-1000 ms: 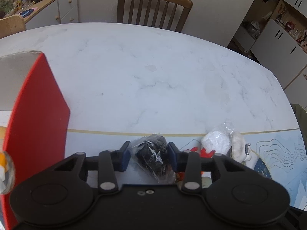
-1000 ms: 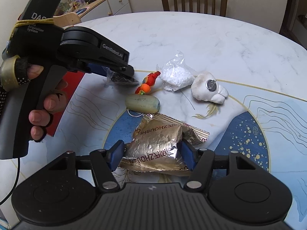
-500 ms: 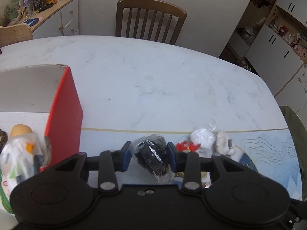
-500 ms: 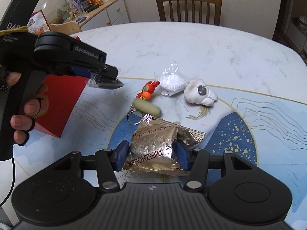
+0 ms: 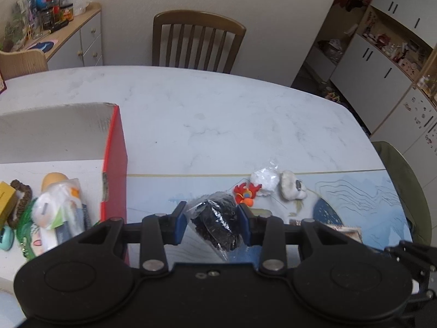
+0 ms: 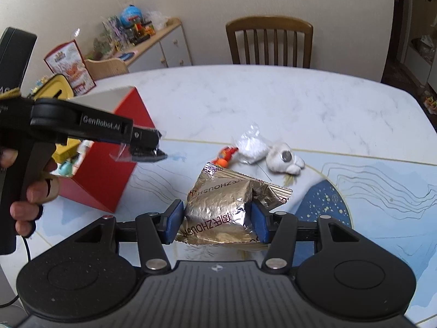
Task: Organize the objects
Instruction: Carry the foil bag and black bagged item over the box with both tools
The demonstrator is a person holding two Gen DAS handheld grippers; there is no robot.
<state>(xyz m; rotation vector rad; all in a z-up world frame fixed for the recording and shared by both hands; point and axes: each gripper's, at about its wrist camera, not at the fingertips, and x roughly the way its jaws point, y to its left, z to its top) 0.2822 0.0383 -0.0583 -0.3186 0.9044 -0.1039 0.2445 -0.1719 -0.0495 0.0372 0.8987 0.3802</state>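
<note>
A white marble-look table (image 5: 218, 114) in a dining room, with a blue-and-white printed mat (image 6: 355, 191) over its near part.

A wooden slat-back chair (image 5: 196, 41) stands at the far edge, a sideboard (image 5: 79, 38) crowded with small items along the wall, white cupboards (image 5: 382, 63) to the right. On the table's left stands an open red box (image 5: 114, 169) holding assorted items. The left gripper (image 5: 211, 220) is clamped on a clear bag of black bits (image 5: 215, 224), held above the mat just right of the box. The right gripper (image 6: 215, 218) is closed on a gold foil packet (image 6: 218, 202) above the mat. A red toy (image 6: 226, 155), a white bag (image 6: 251, 147) and a white plush (image 6: 284, 158) lie together on the mat's far edge.
</note>
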